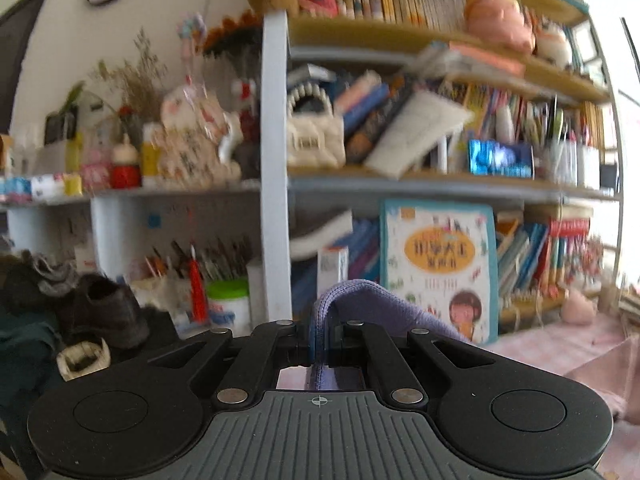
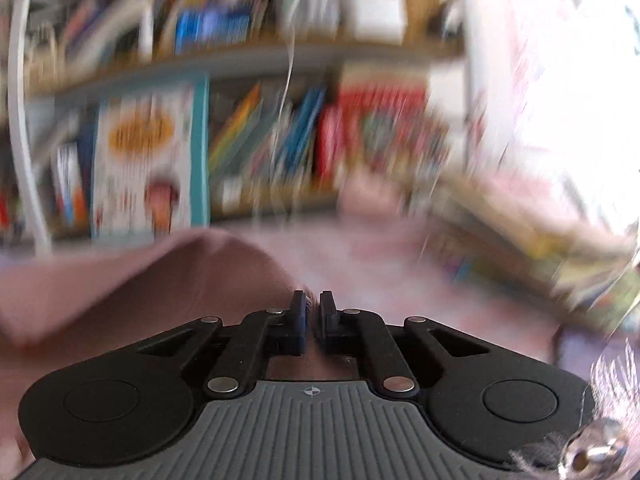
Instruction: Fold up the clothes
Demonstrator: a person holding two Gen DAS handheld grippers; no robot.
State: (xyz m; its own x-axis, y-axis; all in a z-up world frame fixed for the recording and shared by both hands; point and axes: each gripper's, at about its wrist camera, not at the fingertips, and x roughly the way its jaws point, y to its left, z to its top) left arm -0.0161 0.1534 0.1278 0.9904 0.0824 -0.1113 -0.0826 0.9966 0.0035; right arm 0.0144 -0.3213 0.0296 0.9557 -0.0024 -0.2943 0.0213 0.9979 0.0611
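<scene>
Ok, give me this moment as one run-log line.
left gripper: shut on purple cloth | right gripper: shut, grip unclear | pink fabric: beside right gripper | view: blurred

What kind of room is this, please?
Probably a child's bedroom or study at home: a bookshelf packed with children's books, plush toys on top, and a pink checked cloth below.

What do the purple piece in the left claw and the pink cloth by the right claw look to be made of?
Purple garment: apparently a knit, matte, with fine ribbed lines along its folded edge, pinched in the left claw. Pink cloth: soft, matte fabric that drapes in a smooth fold beside the right claw; blur hides its weave.
</scene>
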